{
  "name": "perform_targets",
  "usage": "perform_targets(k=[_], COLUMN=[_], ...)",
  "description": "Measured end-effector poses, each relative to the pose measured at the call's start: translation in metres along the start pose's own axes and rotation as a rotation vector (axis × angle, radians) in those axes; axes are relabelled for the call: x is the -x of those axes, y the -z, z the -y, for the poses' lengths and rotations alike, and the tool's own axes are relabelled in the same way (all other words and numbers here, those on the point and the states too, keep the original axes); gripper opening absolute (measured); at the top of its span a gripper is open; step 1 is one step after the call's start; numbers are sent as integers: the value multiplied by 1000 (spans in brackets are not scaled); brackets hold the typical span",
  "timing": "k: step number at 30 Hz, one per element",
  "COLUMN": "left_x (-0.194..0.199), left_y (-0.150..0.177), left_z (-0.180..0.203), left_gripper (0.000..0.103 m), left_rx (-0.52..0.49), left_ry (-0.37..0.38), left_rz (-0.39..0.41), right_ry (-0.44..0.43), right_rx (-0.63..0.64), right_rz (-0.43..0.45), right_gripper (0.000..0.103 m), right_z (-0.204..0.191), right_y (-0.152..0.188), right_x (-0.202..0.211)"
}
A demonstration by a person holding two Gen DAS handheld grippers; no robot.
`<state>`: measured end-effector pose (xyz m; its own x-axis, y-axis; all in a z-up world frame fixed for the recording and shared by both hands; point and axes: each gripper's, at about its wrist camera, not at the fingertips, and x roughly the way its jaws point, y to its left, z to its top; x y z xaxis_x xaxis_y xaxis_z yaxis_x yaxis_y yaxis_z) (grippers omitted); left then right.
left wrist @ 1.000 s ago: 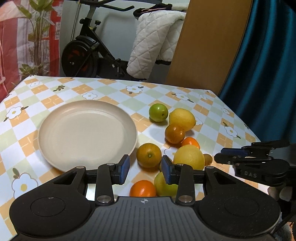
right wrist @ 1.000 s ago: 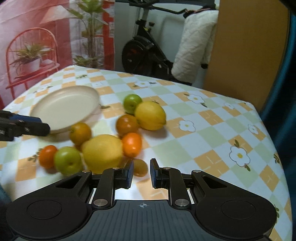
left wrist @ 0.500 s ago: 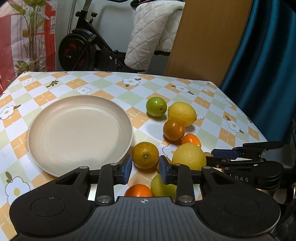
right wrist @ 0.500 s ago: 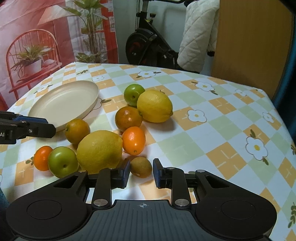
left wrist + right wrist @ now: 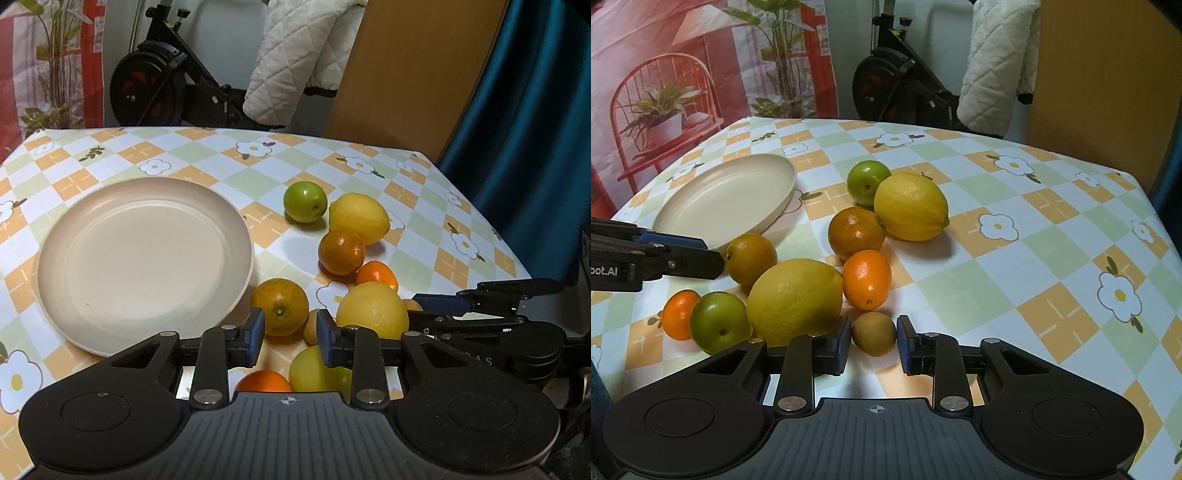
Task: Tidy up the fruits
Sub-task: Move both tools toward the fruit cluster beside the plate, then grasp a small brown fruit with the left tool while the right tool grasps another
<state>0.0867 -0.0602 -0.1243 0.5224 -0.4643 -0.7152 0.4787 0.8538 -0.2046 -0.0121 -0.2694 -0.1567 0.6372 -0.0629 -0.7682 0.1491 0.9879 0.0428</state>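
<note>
The small brown fruit (image 5: 874,334) lies on the desk (image 5: 1015,288) at the near edge of the fruit heap, just beside the big lemon (image 5: 796,297) and below the oval orange fruit (image 5: 867,278); it looks light, firm and round, likely to roll, so take it across its middle; the right gripper (image 5: 872,341) has its fingers set narrowly either side, thin gaps showing, not pinching; the left gripper (image 5: 290,334) is closing, nothing between its fingers, near the dull orange (image 5: 280,306); the plate (image 5: 66,314) holds no fruit.
</note>
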Motion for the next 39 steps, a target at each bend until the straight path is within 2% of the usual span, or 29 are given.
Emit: perform_targets(k=[14,19,28,39], left_x=[-30,-36,-37,-45], left_y=[-11,-14,-11,-11], left_z=[-3,-2,5,12], left_gripper=[26,25,25,28], left_rx=[7,-17,-40,-88], left_ry=[-13,3,74,79], left_rz=[-52,-67,-93,-101], right_ry=[11,12,7,8], right_rx=[-6,-6,-3,-4], right_rz=[6,6,12,12], right_gripper=[24,24,24,24], right_z=[5,5,7,6], right_y=[-2,-2,-3,-3], right_x=[5,5,8,13])
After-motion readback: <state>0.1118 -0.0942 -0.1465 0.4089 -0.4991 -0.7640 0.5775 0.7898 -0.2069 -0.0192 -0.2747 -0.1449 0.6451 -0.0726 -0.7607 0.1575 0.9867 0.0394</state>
